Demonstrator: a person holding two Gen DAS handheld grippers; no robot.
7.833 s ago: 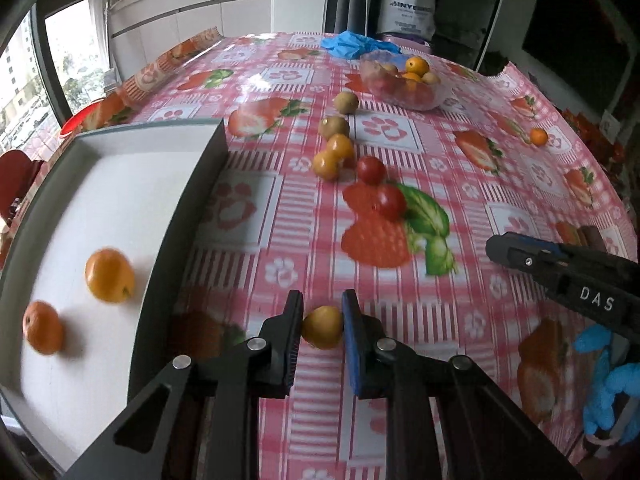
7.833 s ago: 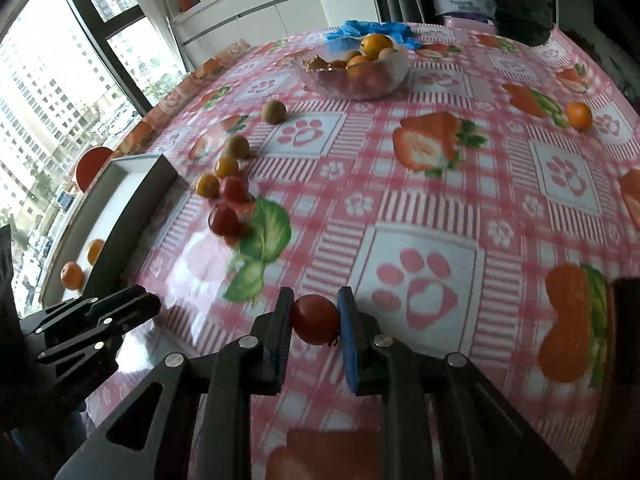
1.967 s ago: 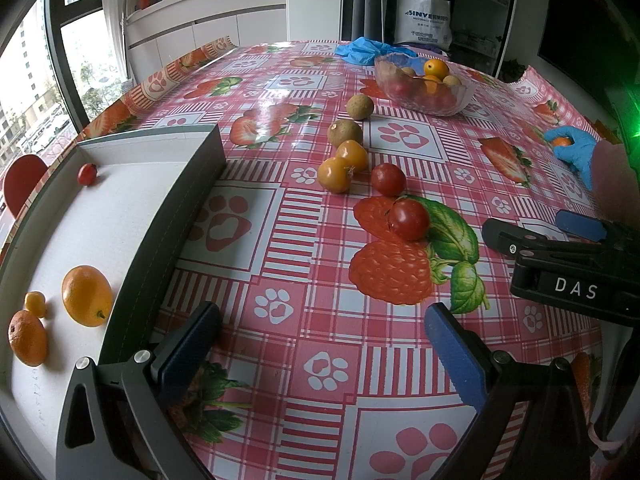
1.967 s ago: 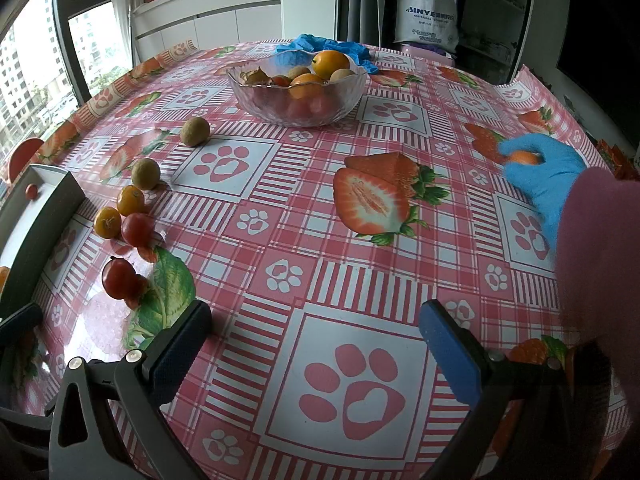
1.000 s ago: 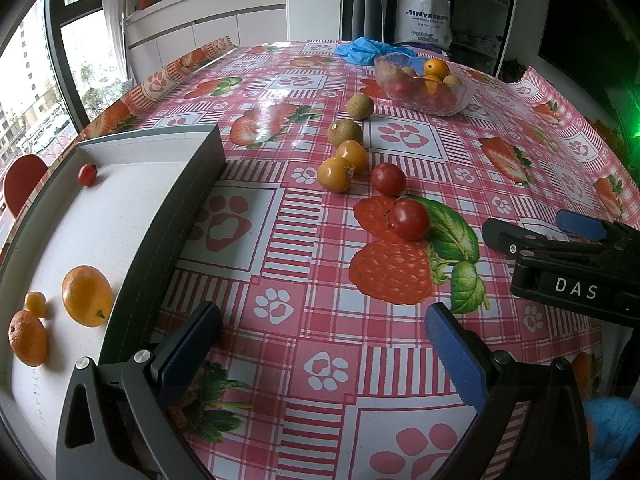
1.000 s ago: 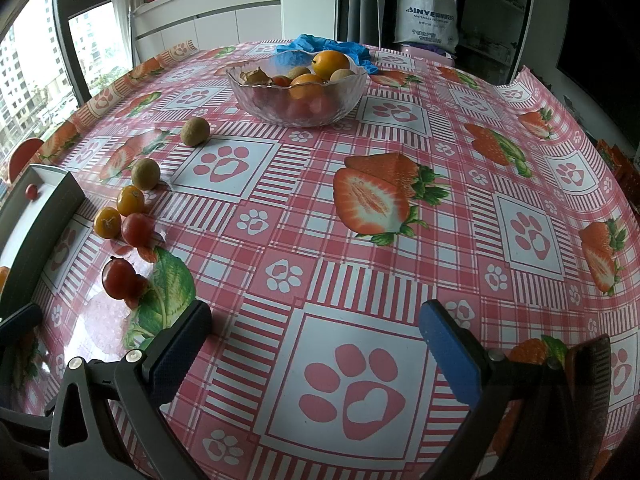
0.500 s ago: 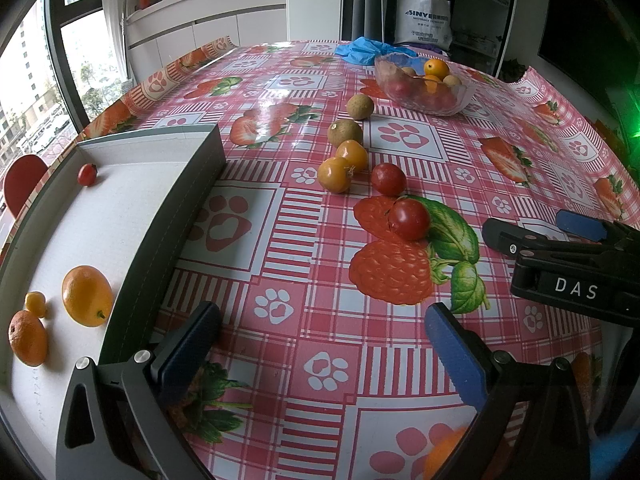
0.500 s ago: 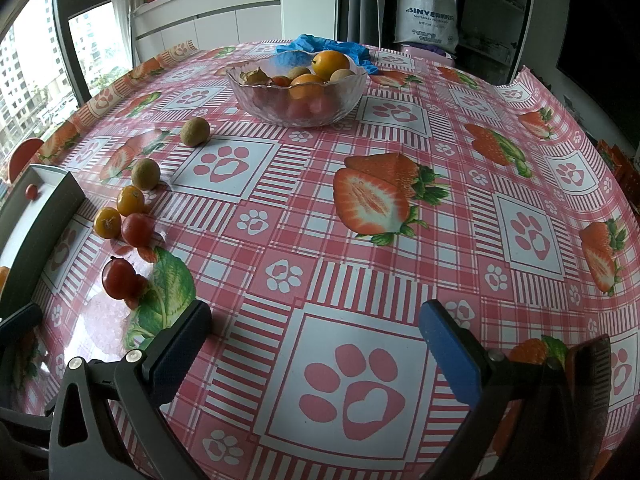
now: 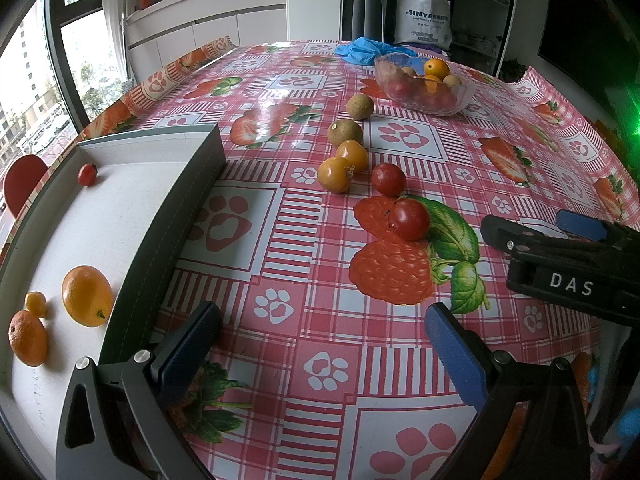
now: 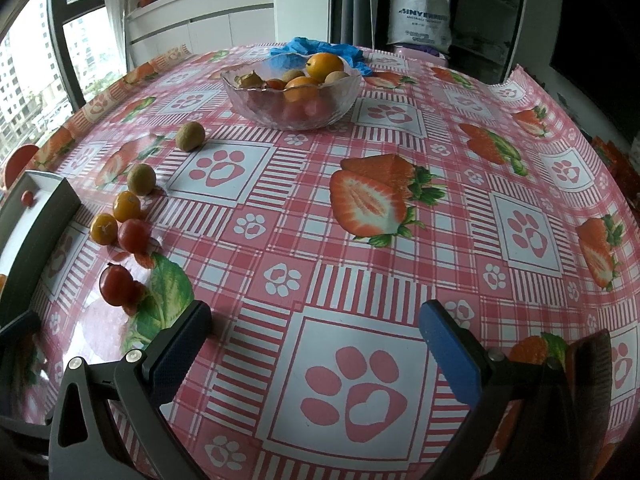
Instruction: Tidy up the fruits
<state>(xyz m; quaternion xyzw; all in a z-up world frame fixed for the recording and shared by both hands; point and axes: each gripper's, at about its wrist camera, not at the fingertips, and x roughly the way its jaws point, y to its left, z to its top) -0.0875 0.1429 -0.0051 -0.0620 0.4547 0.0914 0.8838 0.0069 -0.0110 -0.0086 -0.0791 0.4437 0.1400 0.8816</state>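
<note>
We see the checked tablecloth (image 9: 304, 240) under both tongs. The grey tray (image 9: 176, 216) at near left holds two oranges (image 9: 87, 295), a kumquat (image 9: 35, 304) and a cherry tomato (image 9: 87, 174) at its far end. The glass bowl (image 10: 291, 92) of fruit stands far. Six loose fruits (image 9: 409, 219) line the middle. Our left gripper (image 9: 320, 344) and right gripper (image 10: 316, 340) gape wide, empty.

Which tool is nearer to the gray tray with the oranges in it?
Left. The left tool sits open right beside the tray, its left finger by the tray's wall. The right tool, also open, is farther off across the tablecloth, with the loose fruit between.
</note>
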